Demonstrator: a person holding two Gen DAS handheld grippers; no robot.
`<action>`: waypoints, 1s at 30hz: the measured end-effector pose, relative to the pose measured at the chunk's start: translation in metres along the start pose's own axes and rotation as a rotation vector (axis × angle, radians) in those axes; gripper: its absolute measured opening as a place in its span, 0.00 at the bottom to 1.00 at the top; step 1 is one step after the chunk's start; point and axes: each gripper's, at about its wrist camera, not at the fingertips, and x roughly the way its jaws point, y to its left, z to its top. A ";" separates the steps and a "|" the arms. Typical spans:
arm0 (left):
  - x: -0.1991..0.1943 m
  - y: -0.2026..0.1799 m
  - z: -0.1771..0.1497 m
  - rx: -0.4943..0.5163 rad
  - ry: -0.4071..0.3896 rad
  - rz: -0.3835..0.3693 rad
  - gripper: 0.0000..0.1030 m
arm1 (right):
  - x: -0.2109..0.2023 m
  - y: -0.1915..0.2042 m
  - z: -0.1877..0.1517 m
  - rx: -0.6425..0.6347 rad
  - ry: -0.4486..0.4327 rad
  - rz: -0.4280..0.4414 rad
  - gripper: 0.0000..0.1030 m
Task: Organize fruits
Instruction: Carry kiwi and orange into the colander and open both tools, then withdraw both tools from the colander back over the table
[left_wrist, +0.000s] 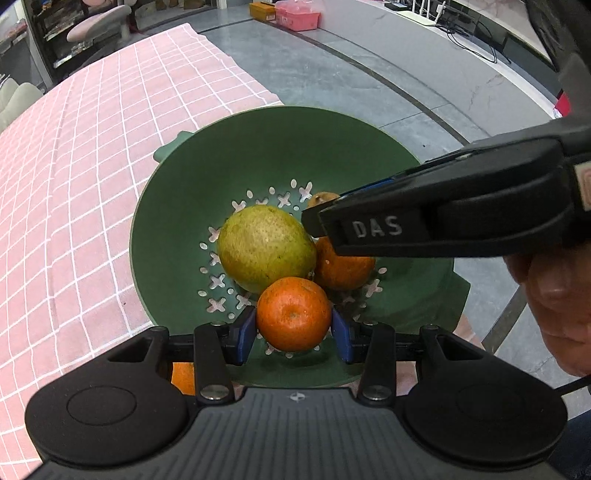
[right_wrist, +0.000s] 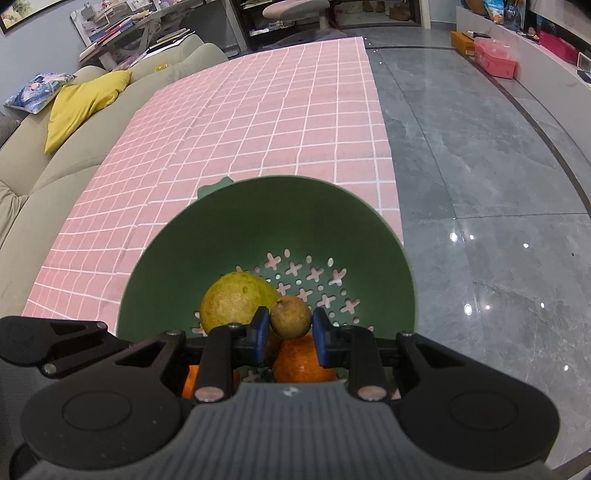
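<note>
I take the green colander (left_wrist: 177, 236) as my landmark: it sits at the near edge of the pink checked cloth (left_wrist: 92, 184) that covers the counter, and most of the fruit is already inside it. A large yellow-green pear (left_wrist: 264, 245) lies on the perforated floor of the colander, toward the side nearest the cloth's open stretch, and an orange (left_wrist: 343, 269) rests beside it, touching it. My left gripper (left_wrist: 293, 334) has its fingers (left_wrist: 245, 336) clamped on a second orange (left_wrist: 293, 314), which hangs just above the colander's floor, close against the pear and inside the near wall. My right gripper (right_wrist: 290, 334) has its fingers (right_wrist: 260, 328) clenched on a small brownish round fruit (right_wrist: 291, 316), held over the colander's middle, above the orange that lies there. So by my judgement the task is well on: two pieces are settled in the colander, and the two I carry are over it but not yet let go. What is left, as far as I can see, is to release both into the colander without knocking the pear, and then to fetch one more: a bit of orange peel colour shows just outside the colander's near rim (left_wrist: 183, 376), under my left gripper, which I take for another orange lying on the counter. Beyond that I see no fruit elsewhere on the cloth, though my own grippers hide the nearest strip of it.
</note>
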 end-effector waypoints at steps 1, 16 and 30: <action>0.001 0.000 0.001 -0.004 0.004 -0.002 0.48 | 0.002 0.001 0.000 -0.003 0.000 -0.001 0.21; -0.039 0.004 0.002 -0.044 -0.092 -0.008 0.75 | -0.018 -0.001 0.006 0.015 -0.056 -0.028 0.29; -0.124 0.047 -0.082 -0.244 -0.165 0.064 0.75 | -0.080 -0.008 -0.017 0.013 -0.134 -0.071 0.29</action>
